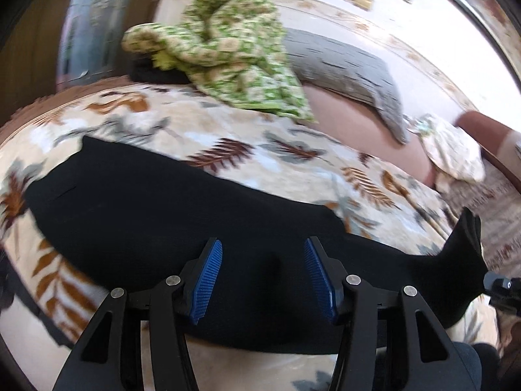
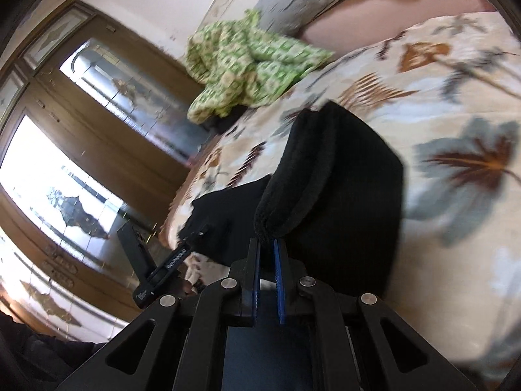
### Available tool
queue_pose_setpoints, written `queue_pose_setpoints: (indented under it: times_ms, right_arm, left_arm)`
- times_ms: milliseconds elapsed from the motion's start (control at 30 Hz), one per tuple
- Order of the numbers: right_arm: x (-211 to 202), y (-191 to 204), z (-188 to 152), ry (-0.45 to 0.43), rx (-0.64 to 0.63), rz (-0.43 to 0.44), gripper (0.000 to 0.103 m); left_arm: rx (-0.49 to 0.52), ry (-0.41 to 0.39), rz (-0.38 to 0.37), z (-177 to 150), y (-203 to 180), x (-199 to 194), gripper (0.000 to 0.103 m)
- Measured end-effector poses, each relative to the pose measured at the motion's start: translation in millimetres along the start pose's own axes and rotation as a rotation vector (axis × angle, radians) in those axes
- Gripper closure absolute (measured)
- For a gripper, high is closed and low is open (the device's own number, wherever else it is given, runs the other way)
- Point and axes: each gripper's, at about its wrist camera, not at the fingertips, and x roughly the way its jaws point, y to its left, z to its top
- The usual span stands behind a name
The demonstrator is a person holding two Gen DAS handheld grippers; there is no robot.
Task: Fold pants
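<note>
Fingers of the right gripper stand nearly together, pinching the bunched black edge of the pants between their blue ribbed pads; in the right wrist view the fabric rises from the pinch as a thick rolled hem and hangs in a folded loop above the bedspread. Fingers of the left gripper stand apart, about half spread, with nothing pressed between their pads; they hover just over the pants, which show dark in the gap between them.

Seen from the left wrist, the black pants lie stretched across the near part of the bed, broad at the left and narrowing toward the right, where one end is lifted into a peak beside the other gripper's tip at the frame edge. Under them is a cream bedspread printed with brown and grey leaves. Farther back on the bed sits a crumpled green-and-cream patterned garment, well apart from the pants, and next to it a grey pillow resting on a pinkish sheet. In the right wrist view a brown wooden wardrobe with mirrored doors stands beyond the bed.
</note>
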Motion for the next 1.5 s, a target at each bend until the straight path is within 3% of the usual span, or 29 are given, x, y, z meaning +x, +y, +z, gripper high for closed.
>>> queue_pose_setpoints:
  times_ms: [267,433,600,667,767,900,1000,1067,1133,1167,1267,1300,1367,1467,1500]
  right_arm:
    - [73.3,55.3,18.0,0.191,-0.145,0.039,0.096]
    - [117.2,91.2,24.2,0.300,-0.228,0.010,0.096]
    - [146.4,101.5,24.1,0.367,-0.260,-0.015,0.096]
    - [163.1,102.6,24.9,0.412,-0.281,-0.063,0.096]
    - [188.5,93.4,22.7,0.513,-0.240,-0.139,0.094]
    - [195.3,77.9,24.9,0.570,-0.135,-0.090,0.085]
    - [170.0,67.7,27.6,0.525,-0.056,0.011,0.071]
    - [138.3,64.1,30.4,0.454,-0.062,0.040,0.069]
    - [93.0,49.8,34.7,0.340,-0.066,0.039,0.064]
    - [72.6,39.7,37.2,0.281,-0.061,-0.002,0.061]
    - [16.5,6.5,35.3,0.063,-0.059,-0.248,0.060]
    - [7.7,-3.7,31.0,0.028,-0.039,-0.268,0.064]
    - [2.0,-16.9,18.6,-0.013,-0.010,-0.260,0.072]
    - [17.9,-6.7,4.7,0.026,-0.096,-0.248,0.094]
    - [24.0,3.4,4.8,0.037,-0.145,-0.229,0.094]
  left_arm:
    - [-0.077,-0.028,0.108,-3.9,4.9,-13.7,0.051]
    - [-0.075,-0.037,0.124,-6.0,1.3,-17.1,0.050]
    - [-0.085,-0.041,0.137,-5.3,6.0,-17.2,0.050]
    - [-0.089,-0.040,0.138,-5.4,7.4,-16.8,0.050]
    - [-0.088,-0.041,0.142,-4.3,8.4,-15.8,0.050]
    - [-0.078,-0.041,0.148,-1.7,9.5,-15.0,0.050]
    - [-0.069,-0.051,0.146,3.4,11.3,-17.2,0.050]
    - [-0.053,-0.060,0.130,8.1,10.4,-19.7,0.050]
    - [0.006,-0.071,0.058,13.8,2.0,-22.2,0.050]
    - [0.043,-0.076,0.017,15.2,-3.8,-22.5,0.050]
    - [0.243,-0.065,-0.155,17.4,-36.8,-16.8,0.050]
    - [0.294,-0.047,-0.203,16.8,-46.0,-12.8,0.051]
    - [0.386,-0.001,-0.272,13.9,-61.6,-3.8,0.074]
    - [0.460,0.054,-0.318,7.9,-67.9,6.1,0.093]
    - [0.470,0.075,-0.317,5.7,-64.7,10.2,0.096]
